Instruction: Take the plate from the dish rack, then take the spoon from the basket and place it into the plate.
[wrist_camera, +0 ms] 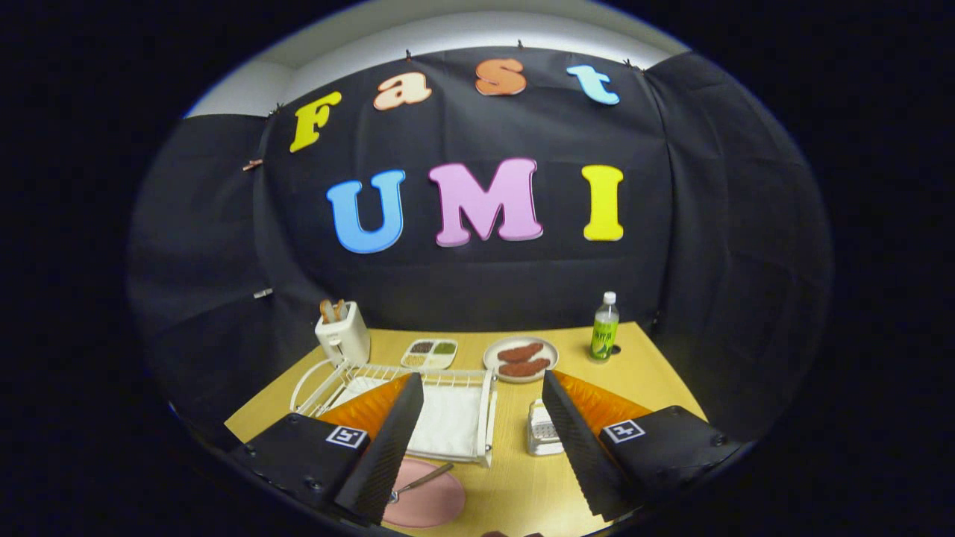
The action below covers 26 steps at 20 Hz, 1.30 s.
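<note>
Gripper (481,440): fingers spread wide, nothing between them, held above the wooden table (515,485).

Pink plate (429,500): lies flat on the table close below the gripper, just inside the left finger, which covers part of its rim. It is out of the white wire dish rack (418,403), which stands just beyond it, behind the left finger.

Spoon (421,481): rests on the plate, its long axis slanting from the bowl end near the left finger up and away toward the rack.

Small white basket (543,431): stands between the fingers, nearer the right one; contents cannot be made out.

Judgement: plate and spoon appear placed as the task requires; what remains is to draw the open gripper back clear of the plate.
</note>
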Each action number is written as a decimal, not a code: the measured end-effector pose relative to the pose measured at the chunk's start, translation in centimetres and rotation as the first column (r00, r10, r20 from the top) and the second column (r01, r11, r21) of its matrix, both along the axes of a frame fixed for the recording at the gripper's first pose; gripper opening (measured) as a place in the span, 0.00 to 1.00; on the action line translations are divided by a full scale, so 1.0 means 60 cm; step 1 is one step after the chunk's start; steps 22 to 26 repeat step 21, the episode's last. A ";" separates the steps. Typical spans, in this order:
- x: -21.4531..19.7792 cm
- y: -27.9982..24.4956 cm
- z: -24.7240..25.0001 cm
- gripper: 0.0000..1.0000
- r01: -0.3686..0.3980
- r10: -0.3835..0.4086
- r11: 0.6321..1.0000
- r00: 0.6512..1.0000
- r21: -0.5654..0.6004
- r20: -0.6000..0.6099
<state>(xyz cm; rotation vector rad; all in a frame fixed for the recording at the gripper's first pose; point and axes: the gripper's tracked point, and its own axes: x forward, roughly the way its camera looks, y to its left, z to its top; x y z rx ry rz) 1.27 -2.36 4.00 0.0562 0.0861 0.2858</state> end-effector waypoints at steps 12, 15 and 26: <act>0.009 -0.161 0.134 0.97 -0.036 0.044 0.999 0.972 -0.036 0.230; 0.016 -0.172 0.102 0.98 -0.050 0.060 0.997 0.982 -0.062 0.181; 0.018 -0.158 0.071 0.98 -0.053 0.060 0.997 0.992 -0.060 0.114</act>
